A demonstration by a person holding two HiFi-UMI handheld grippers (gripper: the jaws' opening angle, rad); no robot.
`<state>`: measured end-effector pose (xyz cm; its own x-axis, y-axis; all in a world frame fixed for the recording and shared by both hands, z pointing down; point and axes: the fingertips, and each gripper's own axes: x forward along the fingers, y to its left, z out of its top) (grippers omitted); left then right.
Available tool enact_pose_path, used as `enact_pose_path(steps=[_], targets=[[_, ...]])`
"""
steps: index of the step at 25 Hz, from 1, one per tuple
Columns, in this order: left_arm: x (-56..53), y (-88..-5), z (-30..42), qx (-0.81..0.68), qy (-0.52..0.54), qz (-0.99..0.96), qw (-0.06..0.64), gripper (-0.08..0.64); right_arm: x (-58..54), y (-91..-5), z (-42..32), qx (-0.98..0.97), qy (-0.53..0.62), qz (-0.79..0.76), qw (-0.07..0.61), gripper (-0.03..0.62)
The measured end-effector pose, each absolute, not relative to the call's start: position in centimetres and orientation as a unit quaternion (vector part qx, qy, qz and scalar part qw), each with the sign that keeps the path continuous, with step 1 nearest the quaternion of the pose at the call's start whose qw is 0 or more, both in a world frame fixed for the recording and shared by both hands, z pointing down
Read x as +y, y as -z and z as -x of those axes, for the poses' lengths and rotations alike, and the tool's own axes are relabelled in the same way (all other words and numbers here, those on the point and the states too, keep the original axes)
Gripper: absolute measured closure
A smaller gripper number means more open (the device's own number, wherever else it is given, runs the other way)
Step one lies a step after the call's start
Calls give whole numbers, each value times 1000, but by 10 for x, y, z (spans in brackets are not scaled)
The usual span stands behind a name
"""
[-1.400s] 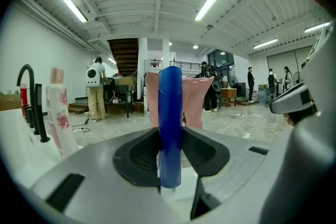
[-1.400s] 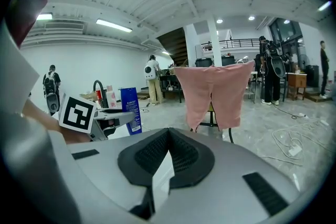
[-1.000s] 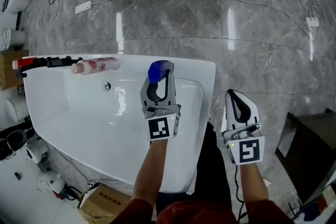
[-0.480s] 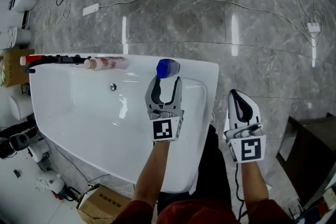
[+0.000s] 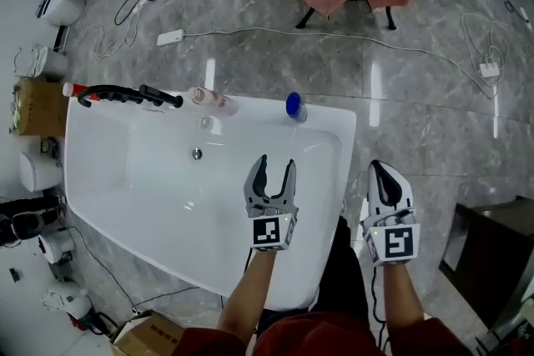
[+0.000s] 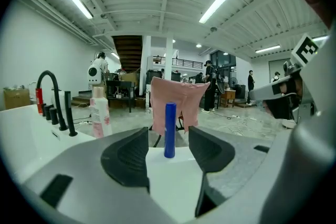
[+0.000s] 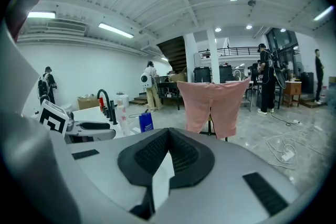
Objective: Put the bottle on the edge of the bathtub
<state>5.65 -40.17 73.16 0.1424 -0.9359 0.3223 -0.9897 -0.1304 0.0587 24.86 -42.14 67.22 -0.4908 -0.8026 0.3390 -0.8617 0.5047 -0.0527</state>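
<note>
The tall blue plastic bottle (image 5: 294,106) stands on the white bathtub (image 5: 334,117) edge, so placement looks done. The left hand-held gripper (image 5: 272,165) has just opened wide and is empty. The right hand-held gripper (image 5: 381,168) is closed on nothing.

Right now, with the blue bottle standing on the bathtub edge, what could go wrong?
1. The blue bottle is tall and slim, upright on the bathtub's narrow far rim, seemingly near its outer side; a bump may tip it onto the floor or into the tub.
2. The left gripper, whose jaws have just been opening with nothing between them, points straight at the bottle; a push forward could knock it over.
</note>
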Motion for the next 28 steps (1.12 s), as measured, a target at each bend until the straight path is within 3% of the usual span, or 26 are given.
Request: enact_pose_path(steps=[12,28], targets=[[-276,-598,-25,-636,-71,-761,107,331,-312,-552,-223,-853,-56,-505,123,594],[-168,-430,45,-669,-33,-741,47,333,-200,-390,-212,-835,36,-548,39,594]])
